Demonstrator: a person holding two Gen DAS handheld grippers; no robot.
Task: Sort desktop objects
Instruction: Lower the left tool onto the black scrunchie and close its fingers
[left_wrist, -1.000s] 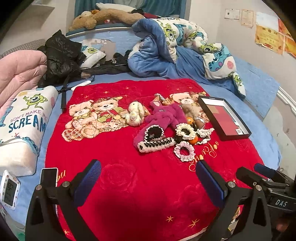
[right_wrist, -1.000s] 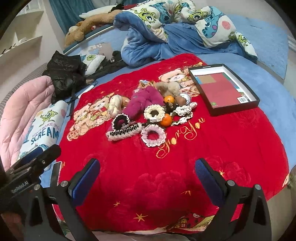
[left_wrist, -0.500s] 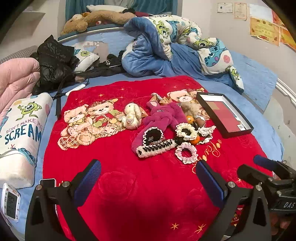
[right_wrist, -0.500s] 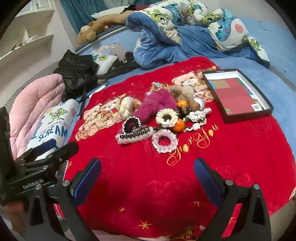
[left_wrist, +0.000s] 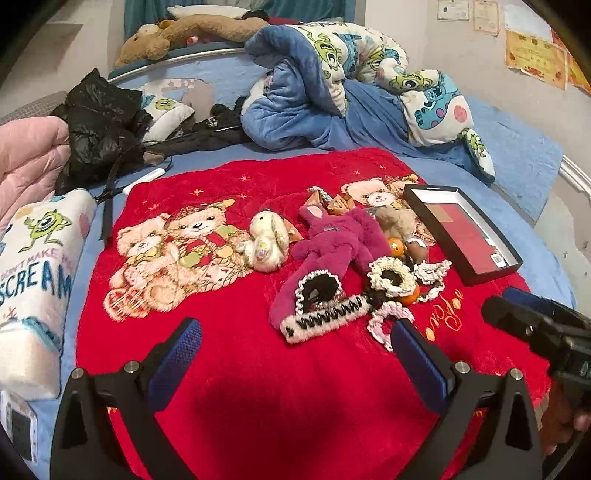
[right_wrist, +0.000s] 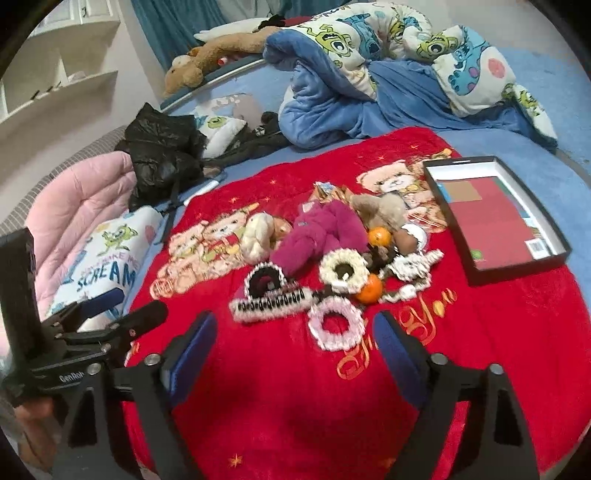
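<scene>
Right wrist view shows my right gripper (right_wrist: 295, 341) nearer the pile than it was a second ago, and its jaws are closing from their widest, with nothing but red blanket (right_wrist: 295, 406) between them. The pink scrunchie (right_wrist: 335, 325) lies just ahead of the pads, partly in line with the gap, touching the fuzzy claw clip (right_wrist: 271, 299) on its left and close to an orange (right_wrist: 369, 288).

My left gripper (left_wrist: 295, 354) has also come forward and a little lower; its jaws stand wide and empty, the claw clip (left_wrist: 321, 317) just beyond them. The magenta plush (left_wrist: 332, 240), cream plush (left_wrist: 267, 240) and white scrunchie (left_wrist: 391, 275) sit bunched in the middle of the blanket. The black tray (right_wrist: 498, 218) lies at the right, apart from the pile, with no sorted object in it.

I judge sorting has not started: both grippers have only closed in, and narrowing my right jaws looks like sizing up the pink scrunchie for a first pick.
</scene>
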